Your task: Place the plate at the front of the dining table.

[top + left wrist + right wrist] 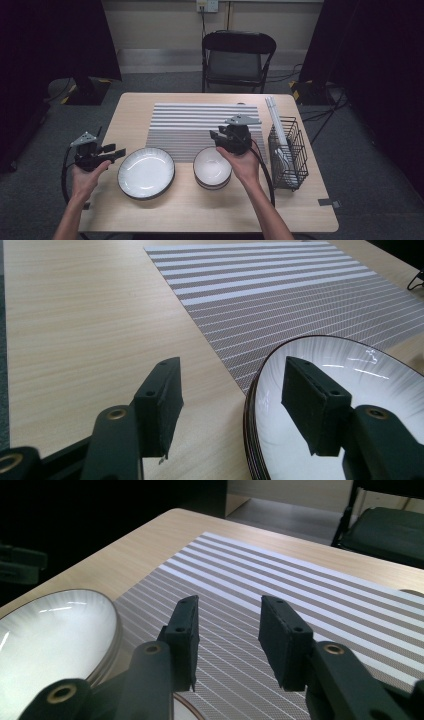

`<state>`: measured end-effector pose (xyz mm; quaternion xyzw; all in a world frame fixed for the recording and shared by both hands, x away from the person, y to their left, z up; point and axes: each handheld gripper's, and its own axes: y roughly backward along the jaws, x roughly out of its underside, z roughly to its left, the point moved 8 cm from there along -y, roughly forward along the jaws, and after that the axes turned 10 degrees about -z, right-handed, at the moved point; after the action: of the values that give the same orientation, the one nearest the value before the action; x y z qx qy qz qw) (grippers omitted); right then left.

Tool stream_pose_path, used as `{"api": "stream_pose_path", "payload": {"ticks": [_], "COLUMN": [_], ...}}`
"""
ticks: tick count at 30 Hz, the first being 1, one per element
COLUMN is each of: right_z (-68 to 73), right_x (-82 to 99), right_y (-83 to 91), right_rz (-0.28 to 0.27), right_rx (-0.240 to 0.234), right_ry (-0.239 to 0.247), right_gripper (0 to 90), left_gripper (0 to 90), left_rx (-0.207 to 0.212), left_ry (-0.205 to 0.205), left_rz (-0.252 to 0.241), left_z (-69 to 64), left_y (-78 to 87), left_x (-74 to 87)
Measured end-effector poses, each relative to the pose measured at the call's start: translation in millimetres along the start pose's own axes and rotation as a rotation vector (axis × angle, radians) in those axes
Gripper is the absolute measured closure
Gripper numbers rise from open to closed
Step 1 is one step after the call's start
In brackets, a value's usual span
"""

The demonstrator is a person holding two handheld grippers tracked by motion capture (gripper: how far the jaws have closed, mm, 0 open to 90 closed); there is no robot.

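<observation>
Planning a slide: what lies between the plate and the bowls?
Bare tabletop between the plate and the bowls, seen in the high view.

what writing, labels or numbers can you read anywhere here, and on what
None can be read: the plate, the bowls, the striped mat, the wire rack and both hand-held grippers, left and right, show no lettering.
The wall socket plate is too small to tell.

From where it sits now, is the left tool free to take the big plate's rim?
Probably yes. The left tool is open with the plate rim already between its jaws, one jaw over the bare table, the other over the plate. Nothing blocks it; the bowls sit well aside.
</observation>
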<state>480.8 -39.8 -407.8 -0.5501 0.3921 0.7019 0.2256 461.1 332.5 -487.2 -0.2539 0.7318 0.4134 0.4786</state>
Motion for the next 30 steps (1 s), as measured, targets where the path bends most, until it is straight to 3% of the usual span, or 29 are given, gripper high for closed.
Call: {"api": "stream_pose_path", "payload": {"ticks": [4,7,12,15,18,23,25,26,30], "right_z": [9.2,16.1,29.1,35.6,41.9,47.9,53.0,54.5,65.6], "right_x": [-1.3,-4.6,-11.9,-16.6,-18.2,-21.1,-20.9,-20.9,-23.4], "right_y": [-7.2,-12.7,-21.8,-28.1,-34.6,-41.4,-43.7,-44.7,-49.9], "right_rz": [0.035,0.015,0.003,-0.003,0.017,0.021,0.042,0.050,0.053], "right_rx": [-0.043,-0.077,-0.105,-0.123,-0.137,-0.119,-0.139,-0.134,-0.183], "right_ry": [0.088,0.067,0.094,0.108,0.104,0.131,0.095,0.093,0.070], "right_gripper": [65.7,69.4,73.3,67.6,67.7,61.6,59.2,59.8,59.0], "left_gripper": [40.9,40.9,39.9,40.3,39.8,39.7,39.7,39.7,39.8], "left_rx": [-0.007,-0.009,0.014,0.031,0.031,0.027,0.027,0.027,0.019], "left_ry": [0.002,0.003,0.007,0.000,-0.001,-0.002,0.002,0.002,-0.003], "left_rz": [-0.003,-0.004,0.006,0.018,0.017,0.016,0.014,0.014,0.011], "left_z": [0.6,1.4,0.0,-1.8,-1.9,-1.1,-1.5,-1.5,-2.2], "left_y": [-0.1,0.1,-1.0,-1.9,-2.0,-2.2,-3.0,-3.0,-3.3], "left_x": [-1.1,-1.1,-0.1,0.6,0.3,-0.2,-0.1,-0.1,-1.1]}}
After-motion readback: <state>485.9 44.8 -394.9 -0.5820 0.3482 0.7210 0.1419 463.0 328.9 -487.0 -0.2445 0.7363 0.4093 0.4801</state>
